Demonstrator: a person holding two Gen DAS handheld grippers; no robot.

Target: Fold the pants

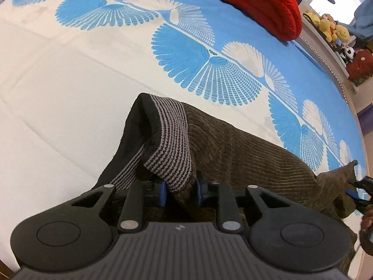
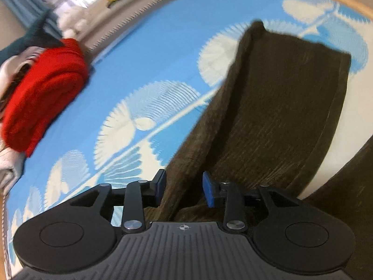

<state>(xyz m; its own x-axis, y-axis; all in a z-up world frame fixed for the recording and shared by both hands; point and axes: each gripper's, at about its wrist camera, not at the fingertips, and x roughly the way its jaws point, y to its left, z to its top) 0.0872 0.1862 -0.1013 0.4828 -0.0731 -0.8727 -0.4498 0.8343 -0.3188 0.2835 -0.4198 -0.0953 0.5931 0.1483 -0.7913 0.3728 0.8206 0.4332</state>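
One bed (image 1: 58, 98) fills both views, its cover white on one side and blue with pale fan shapes on the other. One pair of brown corduroy pants (image 1: 233, 151) lies across it. In the left wrist view the long axis runs from about nine o'clock, where the striped grey-and-black waistband (image 1: 172, 140) is lifted, toward three o'clock. In the right wrist view a leg stretches from six o'clock up to about one o'clock, ending in a hem. One folded red garment (image 1: 251, 2) sits at one o'clock in the left view, and at nine o'clock in the right view. A row of yellow plush toys (image 1: 331, 25) lines a shelf at two o'clock; their count is unclear. Two grippers are present. The left gripper (image 1: 181, 190) is narrow, its blue pads pinching the waistband. The right gripper (image 2: 184, 187) stands part open with a ridge of corduroy between its pads; one pad stands clear of the cloth.
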